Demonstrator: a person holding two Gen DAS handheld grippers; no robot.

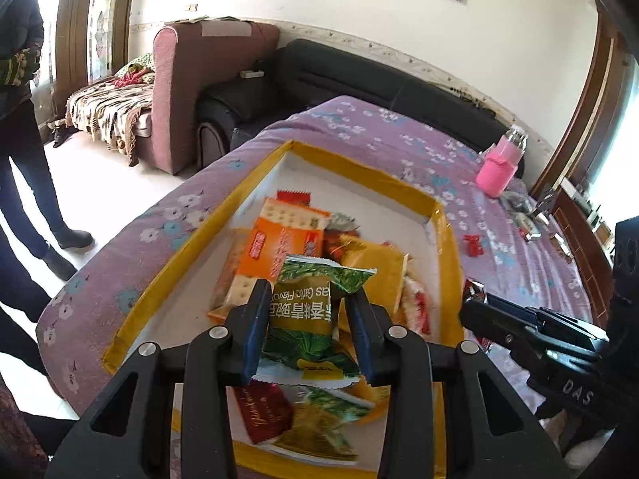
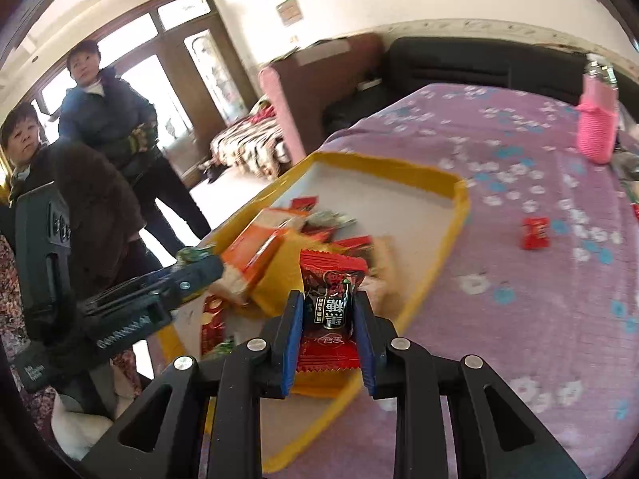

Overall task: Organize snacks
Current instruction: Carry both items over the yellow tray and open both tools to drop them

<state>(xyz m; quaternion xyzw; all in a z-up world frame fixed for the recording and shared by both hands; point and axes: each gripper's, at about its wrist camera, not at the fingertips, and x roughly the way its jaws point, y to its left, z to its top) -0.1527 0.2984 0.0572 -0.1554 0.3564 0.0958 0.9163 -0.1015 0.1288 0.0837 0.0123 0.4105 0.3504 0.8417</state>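
Where the yellow-rimmed tray (image 1: 361, 171) sits on the purple floral tablecloth (image 1: 399, 135), near the cloth's left edge, it holds a loose heap of snacks: an orange cracker pack (image 1: 279, 245) toward the middle, a yellow packet (image 1: 377, 269) just beside it on the right, small red wrappers at the far side, and a dark red packet (image 1: 263, 409) near the tray's near edge. Over this heap the left gripper (image 1: 309, 319) is clamped on a green garlic-flavour pea packet (image 1: 309, 315), its blue pads pressing the packet's two sides. From the other camera, the right gripper (image 2: 328, 321) is closed tight on a red candy packet (image 2: 331, 279) with a black label, held upright over the tray's near right rim (image 2: 443, 255). Outside the tray, a single red candy (image 2: 536, 232) lies on the cloth to its right, well apart from the rim. A bottle in a pink knitted sleeve (image 1: 501, 167) stands near the far right edge of the cloth. Two onlookers (image 2: 104, 119) stand on the floor beyond the left edge.
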